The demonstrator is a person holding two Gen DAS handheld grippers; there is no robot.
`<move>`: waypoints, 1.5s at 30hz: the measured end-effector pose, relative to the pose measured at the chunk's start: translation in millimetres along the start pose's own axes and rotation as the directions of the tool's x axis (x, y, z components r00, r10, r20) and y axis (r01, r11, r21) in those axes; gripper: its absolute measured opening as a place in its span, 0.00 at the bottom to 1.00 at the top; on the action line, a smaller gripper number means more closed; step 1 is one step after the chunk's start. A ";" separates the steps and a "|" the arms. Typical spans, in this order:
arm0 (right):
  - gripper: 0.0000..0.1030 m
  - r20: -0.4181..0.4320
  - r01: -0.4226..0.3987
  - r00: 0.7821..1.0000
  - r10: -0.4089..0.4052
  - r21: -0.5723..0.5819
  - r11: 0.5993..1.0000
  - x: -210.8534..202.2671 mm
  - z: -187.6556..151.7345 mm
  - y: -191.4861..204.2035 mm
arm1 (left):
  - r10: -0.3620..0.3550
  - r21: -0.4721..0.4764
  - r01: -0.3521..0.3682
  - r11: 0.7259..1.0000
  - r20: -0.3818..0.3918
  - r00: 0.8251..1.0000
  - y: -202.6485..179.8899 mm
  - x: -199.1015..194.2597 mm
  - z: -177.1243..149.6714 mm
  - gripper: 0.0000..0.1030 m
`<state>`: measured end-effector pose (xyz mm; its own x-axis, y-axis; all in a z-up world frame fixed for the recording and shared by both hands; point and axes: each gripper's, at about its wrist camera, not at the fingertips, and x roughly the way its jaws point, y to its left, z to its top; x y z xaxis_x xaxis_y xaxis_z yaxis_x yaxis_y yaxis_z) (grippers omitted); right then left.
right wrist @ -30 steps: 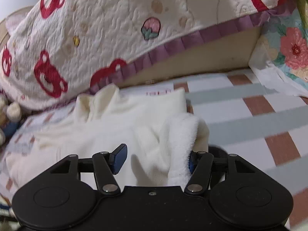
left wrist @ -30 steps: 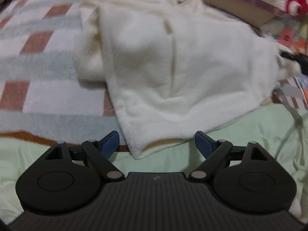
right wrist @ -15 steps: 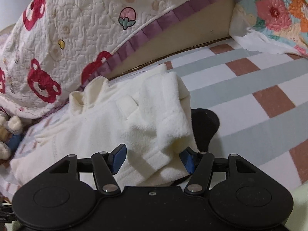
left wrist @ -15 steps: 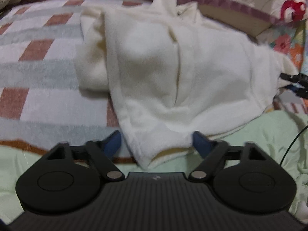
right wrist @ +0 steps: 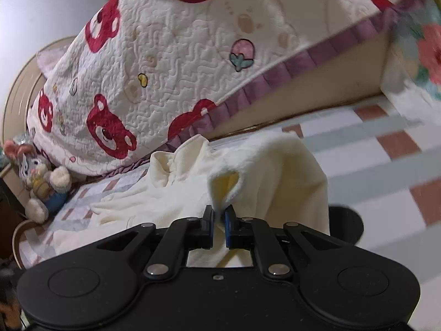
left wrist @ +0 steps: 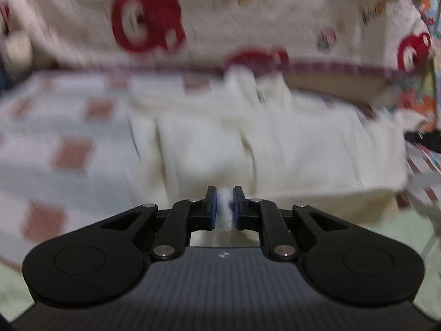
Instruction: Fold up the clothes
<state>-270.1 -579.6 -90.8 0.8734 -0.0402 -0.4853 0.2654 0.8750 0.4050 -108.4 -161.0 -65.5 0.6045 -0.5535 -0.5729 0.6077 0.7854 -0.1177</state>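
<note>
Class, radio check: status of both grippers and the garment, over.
Left gripper shut on cream fleece garment hem. Right gripper shut on its edge. Garment on checked blanket, partly lifted. Nothing in the way.

Matt black plastic grippers, left point(left wrist: 223, 204) and right point(right wrist: 219, 222), are pinching a fluffy cream fleece garment point(right wrist: 264, 171); a quilted cotton bedspread point(right wrist: 176, 63) is looking softly puckered behind

Both grippers, wide open a second ago, are now pinching the fleece point(left wrist: 289, 149): the left gripper point(left wrist: 222, 207) is clamping its near hem, the right gripper point(right wrist: 219, 222) its cuff edge. The left view is blurring and tilting up toward the quilt point(left wrist: 220, 13).
</note>
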 end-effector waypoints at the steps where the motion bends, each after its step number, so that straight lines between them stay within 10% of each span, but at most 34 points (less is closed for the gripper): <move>1: 0.09 0.002 -0.001 1.000 0.001 -0.018 1.000 2.1 7.5 2.0 | 0.030 0.021 -0.031 0.999 0.047 0.998 -2.2 -3.4 8.6 0.01; 4: 0.09 0.008 -0.001 1.000 0.001 -0.014 1.000 5.1 8.8 1.5 | 0.091 0.041 -0.097 0.994 0.114 0.989 -1.8 -11.0 15.9 0.00; 9: 0.08 0.017 -0.002 1.000 0.002 0.003 1.000 9.5 7.7 -0.4 | -0.037 -0.106 0.026 0.994 -0.101 0.994 25.4 -5.3 -7.2 0.10; 13: 0.08 0.024 -0.003 1.000 0.003 0.016 1.000 13.0 6.8 -2.0 | -0.240 -0.250 0.177 0.952 -0.251 0.938 39.0 -4.5 -27.2 0.70; 22: 0.12 0.007 -0.006 1.000 0.006 0.021 1.000 13.7 10.0 -2.8 | -0.214 -0.292 0.077 0.953 -0.475 0.853 21.8 30.7 -60.8 0.83; 27: 0.13 0.003 0.006 1.000 -0.006 0.029 1.000 18.2 8.5 -1.5 | -0.193 -0.308 0.052 0.950 -0.448 0.873 16.7 32.6 -65.7 0.81; 30: 0.24 0.001 0.038 0.999 -0.038 0.060 0.997 22.7 6.0 -5.1 | -0.167 -0.267 0.057 0.962 -0.412 0.896 9.6 33.5 -67.3 0.17; 32: 0.51 -0.001 0.079 0.997 -0.080 0.098 0.992 27.4 2.8 -10.1 | -0.169 -0.267 0.067 0.961 -0.382 0.909 8.8 32.0 -67.8 0.13; 34: 0.51 -0.002 0.104 0.994 -0.105 0.143 0.984 31.8 -1.9 -17.2 | -0.118 -0.197 0.053 0.979 -0.332 0.936 3.2 22.3 -62.1 0.12; 36: 0.41 -0.007 0.107 0.994 -0.107 0.128 0.986 33.9 -2.1 -21.1 | 0.009 -0.018 -0.014 1.000 -0.245 0.970 -12.6 2.7 -45.6 0.11; 37: 0.08 -0.008 0.097 0.995 -0.097 0.093 0.991 33.5 1.7 -20.8 | 0.045 0.036 -0.038 0.999 -0.203 0.978 -18.9 -6.7 -35.6 0.11; 45: 0.09 0.105 0.040 0.994 -0.031 -0.086 0.996 24.7 81.2 6.6 | 0.135 0.181 -0.150 0.972 0.090 0.987 -8.2 -26.8 89.1 0.11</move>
<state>-213.7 -614.0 -37.3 0.9029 -0.1178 -0.4133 0.2641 0.9108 0.3174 -83.7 -177.3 23.1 0.7250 -0.4649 -0.5082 0.5935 0.7961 0.1184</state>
